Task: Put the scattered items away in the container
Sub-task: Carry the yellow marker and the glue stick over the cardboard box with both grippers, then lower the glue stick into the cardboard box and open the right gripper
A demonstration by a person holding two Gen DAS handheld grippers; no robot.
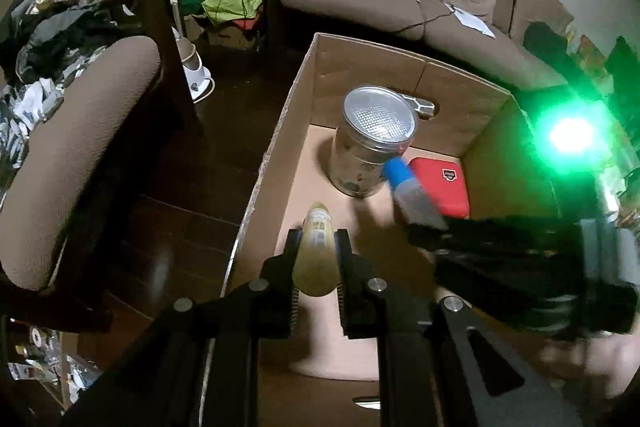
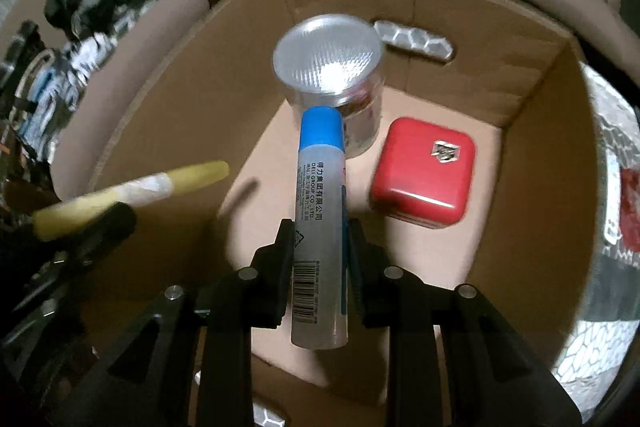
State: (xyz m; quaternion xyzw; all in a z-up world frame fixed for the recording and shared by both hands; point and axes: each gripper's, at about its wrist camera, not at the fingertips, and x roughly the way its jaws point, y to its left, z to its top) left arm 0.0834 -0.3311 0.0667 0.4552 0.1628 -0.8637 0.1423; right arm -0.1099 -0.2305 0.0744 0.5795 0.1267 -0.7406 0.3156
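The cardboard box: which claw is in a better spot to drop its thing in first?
Probably the right claw. Its blue-capped tube hangs over the cardboard box floor, between the jar and red case. The left claw, gripping a yellow tube, sits nearer the box's side wall.

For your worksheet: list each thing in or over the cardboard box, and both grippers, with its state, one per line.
Box: open at the top, partly filled.
Jar: upright on the box floor, lid on.
Red case: shut, lying flat on the box floor.
Glue stick: blue cap on, held over the box.
Yellow tube: held over the box.
Left gripper: shut on the yellow tube.
Right gripper: shut on the glue stick.
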